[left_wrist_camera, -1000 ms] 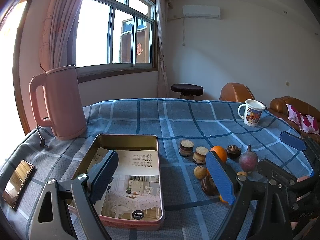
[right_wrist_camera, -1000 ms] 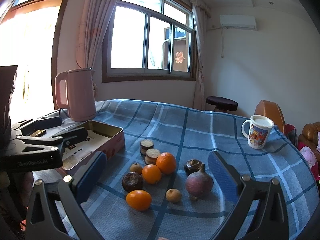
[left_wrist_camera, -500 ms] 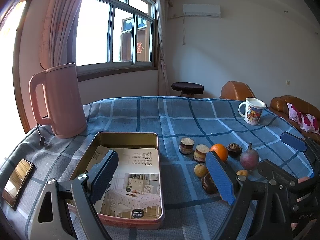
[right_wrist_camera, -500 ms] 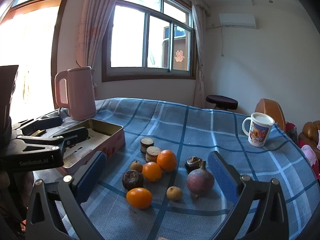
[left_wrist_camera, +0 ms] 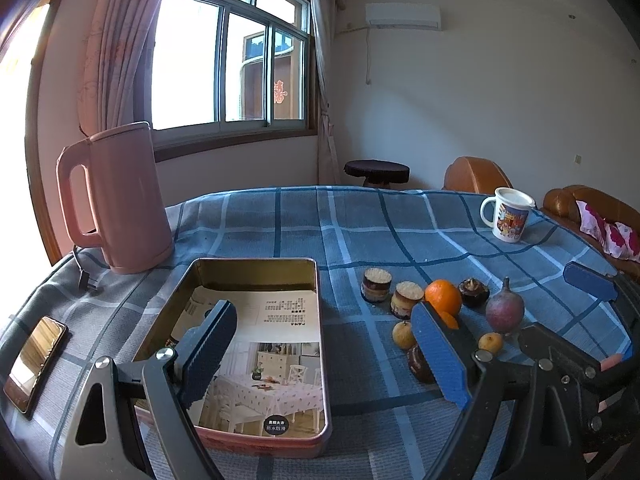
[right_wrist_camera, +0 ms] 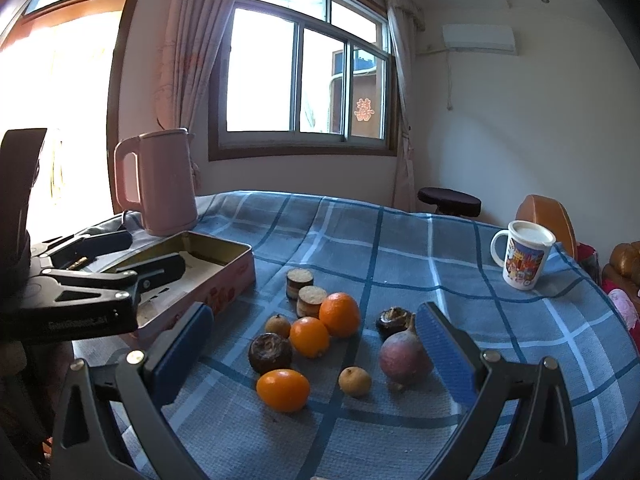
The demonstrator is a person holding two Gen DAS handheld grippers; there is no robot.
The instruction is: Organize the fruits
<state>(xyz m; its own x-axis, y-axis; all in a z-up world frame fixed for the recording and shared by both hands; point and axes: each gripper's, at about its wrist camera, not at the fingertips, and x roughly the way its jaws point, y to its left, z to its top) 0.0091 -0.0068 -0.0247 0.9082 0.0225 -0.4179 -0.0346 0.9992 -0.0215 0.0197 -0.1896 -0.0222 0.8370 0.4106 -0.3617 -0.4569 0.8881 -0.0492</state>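
Several fruits lie on the blue checked tablecloth: three oranges [right_wrist_camera: 339, 314], a purple round fruit [right_wrist_camera: 402, 356], two dark brown ones [right_wrist_camera: 270, 353], two small yellow ones [right_wrist_camera: 354, 381] and two cut cylinder pieces [right_wrist_camera: 310, 300]. An open rectangular tin [left_wrist_camera: 256, 272] lined with a printed sheet sits left of them. My left gripper [left_wrist_camera: 320, 352] is open and empty above the tin's right side. My right gripper [right_wrist_camera: 316, 356] is open and empty, low over the fruits. It also shows in the left wrist view [left_wrist_camera: 588, 320].
A pink kettle [left_wrist_camera: 116, 200] stands behind the tin, its plug [left_wrist_camera: 86, 280] on the cloth. A phone [left_wrist_camera: 34, 362] lies at the left edge. A printed white mug [right_wrist_camera: 522, 256] stands at the far right. A stool [right_wrist_camera: 448, 200] and brown sofa are beyond the table.
Both grippers have crept slightly forward and a little lower toward the table. Nothing was grasped; the fruits and tin have not moved.
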